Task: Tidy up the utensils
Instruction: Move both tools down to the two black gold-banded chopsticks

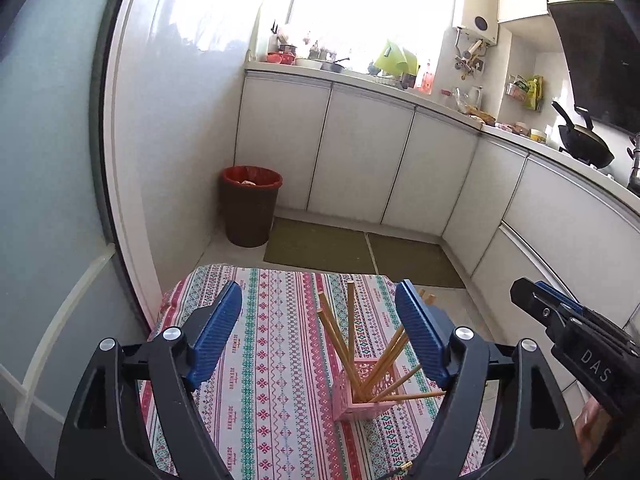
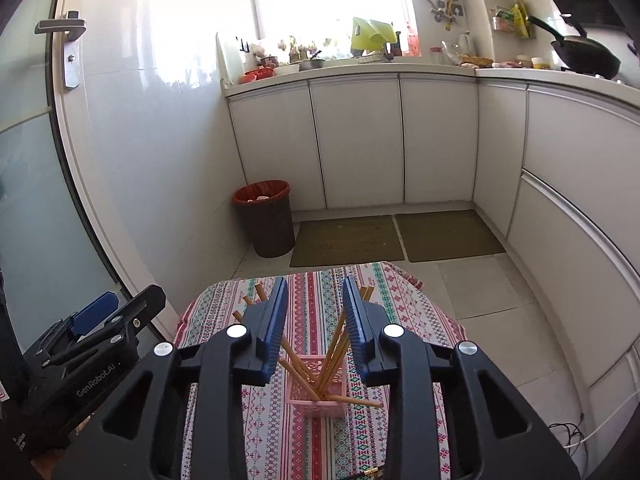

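Note:
A pink lattice holder (image 1: 362,394) (image 2: 316,404) stands upright on a small table under a patterned cloth (image 1: 260,360) (image 2: 312,300). Several wooden chopsticks (image 1: 351,320) (image 2: 334,354) fan out of it, one leaning low to the right. My left gripper (image 1: 319,286) (image 2: 132,298) hovers over the table with its blue pads far apart and nothing between them; the holder lies beneath, nearer its right finger. My right gripper (image 2: 315,282) (image 1: 532,290) hangs just above the holder, open by a narrower gap, its pads touching no chopstick.
Beyond the table a brown bin (image 1: 250,210) with a red liner stands on the floor beside two olive mats (image 1: 320,246). White cabinets (image 2: 360,140) run along the back and right, with a black wok (image 2: 584,54) on the counter. A door with a metal handle (image 2: 64,28) is at left.

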Motion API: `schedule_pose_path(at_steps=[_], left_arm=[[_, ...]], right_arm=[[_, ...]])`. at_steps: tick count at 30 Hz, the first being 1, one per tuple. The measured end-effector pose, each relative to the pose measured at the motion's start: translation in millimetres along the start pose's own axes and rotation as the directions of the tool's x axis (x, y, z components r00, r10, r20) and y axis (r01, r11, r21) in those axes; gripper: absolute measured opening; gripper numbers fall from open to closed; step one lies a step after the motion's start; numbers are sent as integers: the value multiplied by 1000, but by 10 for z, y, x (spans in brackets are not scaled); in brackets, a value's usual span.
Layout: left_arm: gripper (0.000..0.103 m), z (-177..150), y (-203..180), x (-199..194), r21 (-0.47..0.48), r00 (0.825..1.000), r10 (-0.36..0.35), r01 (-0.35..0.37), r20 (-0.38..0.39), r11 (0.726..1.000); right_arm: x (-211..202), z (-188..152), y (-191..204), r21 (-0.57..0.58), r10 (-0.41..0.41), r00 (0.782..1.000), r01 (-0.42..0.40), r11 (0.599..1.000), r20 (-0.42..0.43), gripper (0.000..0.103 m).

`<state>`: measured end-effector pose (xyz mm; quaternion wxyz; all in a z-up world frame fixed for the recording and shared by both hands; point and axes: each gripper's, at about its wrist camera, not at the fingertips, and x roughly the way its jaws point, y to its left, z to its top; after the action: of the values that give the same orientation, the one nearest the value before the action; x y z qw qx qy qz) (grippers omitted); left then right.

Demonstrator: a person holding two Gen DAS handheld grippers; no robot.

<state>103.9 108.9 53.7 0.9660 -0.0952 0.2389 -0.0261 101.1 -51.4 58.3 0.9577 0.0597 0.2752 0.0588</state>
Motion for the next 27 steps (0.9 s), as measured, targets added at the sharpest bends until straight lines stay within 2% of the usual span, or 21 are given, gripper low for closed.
schedule_pose_path(at_steps=[5,9,11,12,14,16,19,23,25,27], left_arm=[[90,-43,-62,-170,34,1000,14,-15,25,999],[92,-138,-111,-199,64,1000,15,-15,1,998],[95,-207,-134,-200,80,1000,21,-20,-12,997],[95,-251,-147,-196,88,1000,23,-21,-20,996],[96,-338,-165,-173,103,999,34,-29,-39,994],[96,-432,-176,-125,117,996,37,-28,-77,993],[96,-587,-194,-31,129,989,28,-9,-146,992],[96,-784,-320,124,194,971,13,35,-240,980],[96,-927,-420,227,230,952,-9,83,-307,970],[96,-1093,-539,353,272,924,-17,129,-381,954]], right_arm=[[-179,-64,-57,18,-14,1000,14,1000,23,46],[-298,-143,-144,36,-41,999,39,999,32,54],[-342,-195,-212,50,-55,998,53,997,33,70],[-365,-232,-247,57,-62,998,60,997,33,74],[-401,-296,-303,61,-79,996,77,995,37,88],[-443,-373,-352,53,-103,994,101,994,45,96],[-484,-486,-419,26,-141,989,140,990,37,96],[-507,-674,-587,32,-172,985,171,985,-1,96],[-486,-805,-699,43,-188,981,190,981,-36,96],[-440,-951,-817,54,-209,975,213,976,-78,96]])
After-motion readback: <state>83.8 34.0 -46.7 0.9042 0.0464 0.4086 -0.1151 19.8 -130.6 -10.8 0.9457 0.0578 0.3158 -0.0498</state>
